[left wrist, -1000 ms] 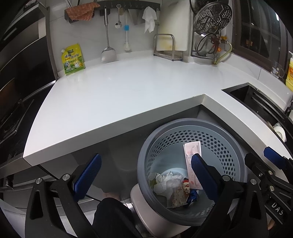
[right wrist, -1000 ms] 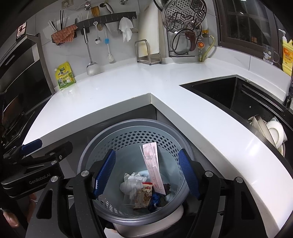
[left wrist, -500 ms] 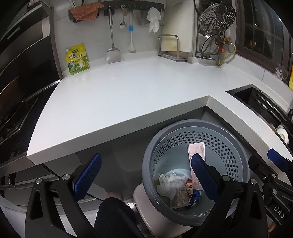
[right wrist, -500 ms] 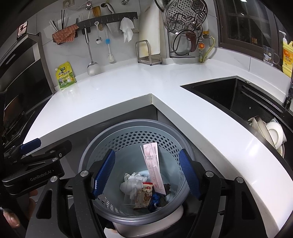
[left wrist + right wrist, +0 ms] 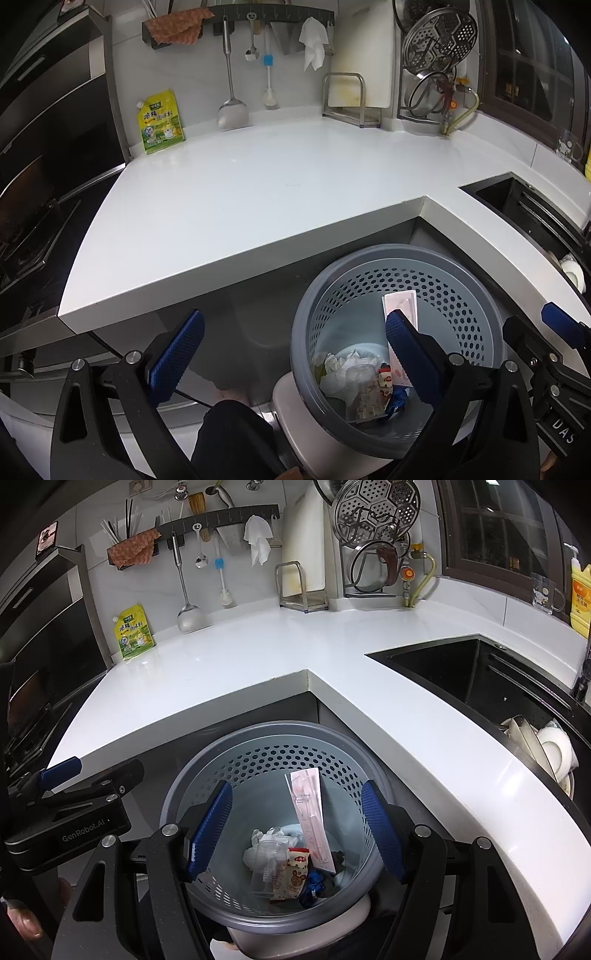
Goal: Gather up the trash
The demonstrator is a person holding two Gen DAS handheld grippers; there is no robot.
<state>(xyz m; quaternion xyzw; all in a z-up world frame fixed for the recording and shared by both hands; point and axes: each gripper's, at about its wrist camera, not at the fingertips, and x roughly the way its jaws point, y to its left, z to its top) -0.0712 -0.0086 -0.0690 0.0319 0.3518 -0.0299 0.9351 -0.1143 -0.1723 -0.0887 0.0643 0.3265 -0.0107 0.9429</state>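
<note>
The trash [image 5: 291, 860] lies in the grey bin [image 5: 221, 753], below the inner corner of the white surface [image 5: 258, 653]. It looks light, soft and crinkly. The long pink wrapper [image 5: 310, 819] leans up on the bin wall; grab its top end. The left gripper [image 5: 295, 354] and right gripper [image 5: 295, 827] are both spread wide and empty.

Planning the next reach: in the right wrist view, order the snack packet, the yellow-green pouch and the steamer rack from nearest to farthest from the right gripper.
1. Snack packet, in the bin below the gripper.
2. Yellow-green pouch, far left against the wall.
3. Steamer rack, hung high at the back corner.
</note>
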